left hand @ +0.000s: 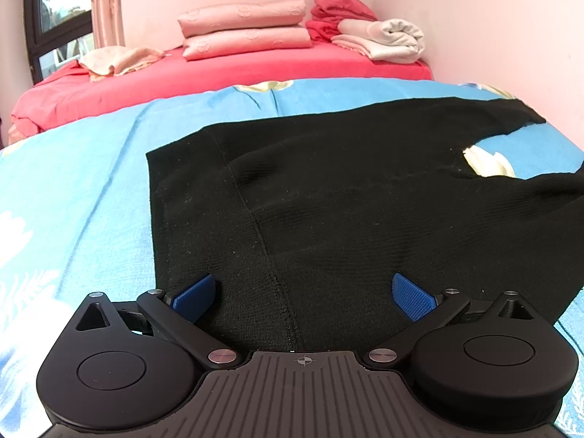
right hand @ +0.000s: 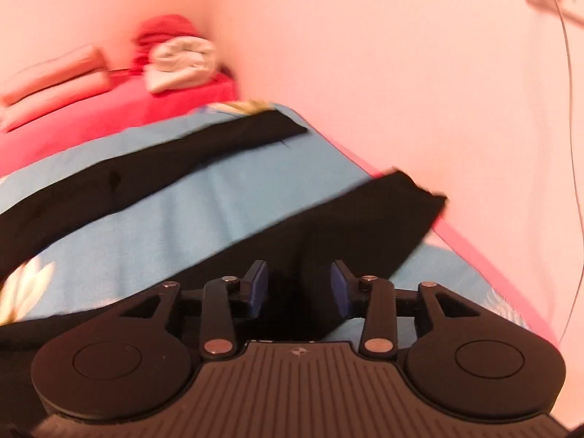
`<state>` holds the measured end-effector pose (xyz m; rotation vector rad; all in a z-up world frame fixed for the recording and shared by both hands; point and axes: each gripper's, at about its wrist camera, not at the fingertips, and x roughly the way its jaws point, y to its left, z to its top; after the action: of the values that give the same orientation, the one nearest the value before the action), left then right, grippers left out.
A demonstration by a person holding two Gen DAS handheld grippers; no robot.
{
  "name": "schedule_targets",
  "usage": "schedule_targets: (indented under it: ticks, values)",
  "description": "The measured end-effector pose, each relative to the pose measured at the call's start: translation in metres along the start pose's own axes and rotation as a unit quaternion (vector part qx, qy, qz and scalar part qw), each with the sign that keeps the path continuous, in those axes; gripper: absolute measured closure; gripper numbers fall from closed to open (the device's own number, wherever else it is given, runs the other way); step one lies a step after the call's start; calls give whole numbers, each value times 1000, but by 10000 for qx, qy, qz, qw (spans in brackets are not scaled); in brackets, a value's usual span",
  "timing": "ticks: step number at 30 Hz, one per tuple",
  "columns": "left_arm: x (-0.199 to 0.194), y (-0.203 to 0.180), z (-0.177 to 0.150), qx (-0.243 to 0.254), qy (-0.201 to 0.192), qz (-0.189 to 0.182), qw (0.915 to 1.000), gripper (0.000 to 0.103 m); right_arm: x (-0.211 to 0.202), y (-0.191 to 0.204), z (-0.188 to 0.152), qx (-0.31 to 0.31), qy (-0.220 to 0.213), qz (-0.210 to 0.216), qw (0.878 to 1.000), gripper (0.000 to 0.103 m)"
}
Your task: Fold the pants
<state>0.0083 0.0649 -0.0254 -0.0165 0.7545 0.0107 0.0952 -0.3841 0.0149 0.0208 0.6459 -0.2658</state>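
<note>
Black pants (left hand: 328,189) lie on a sky-blue sheet (left hand: 80,189) printed with white-and-cream flowers. At twelve o'clock sit a red bedcover (left hand: 219,73), pale pink patterned pillows (left hand: 244,27), crimson cloth (left hand: 339,7) and an off-white towel (left hand: 390,38). Gripper pads (left hand: 414,297) are blue.

Left gripper (left hand: 303,294) over black pants (left hand: 328,197) on a blue bedsheet (left hand: 80,189)

Its blue pads (left hand: 193,297) stand wide apart just above the waist end, nothing between them; the legs run ahead and to the right, splitting to bare sheet. Far ahead lie stacked pink pillows (left hand: 244,27), red cloth (left hand: 339,12) and a rolled pale towel (left hand: 390,38) on a red cover (left hand: 219,73)
</note>
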Motion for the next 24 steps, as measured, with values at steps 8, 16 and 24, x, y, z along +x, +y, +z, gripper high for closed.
schedule_targets:
  ticks: [8,16,24]
  values:
    - [0,0,0,8,0,13,10000,0,-44,74,-38,-1595,444,1612,9729,43]
    - [1,1,1,0,38,10,10000,0,-33,86,-55,-2375,887,1270,9590,98]
    - [-17,9,19,-203,169,-83,9996,0,-69,86,-28,-1969,842,2041,9552,72]
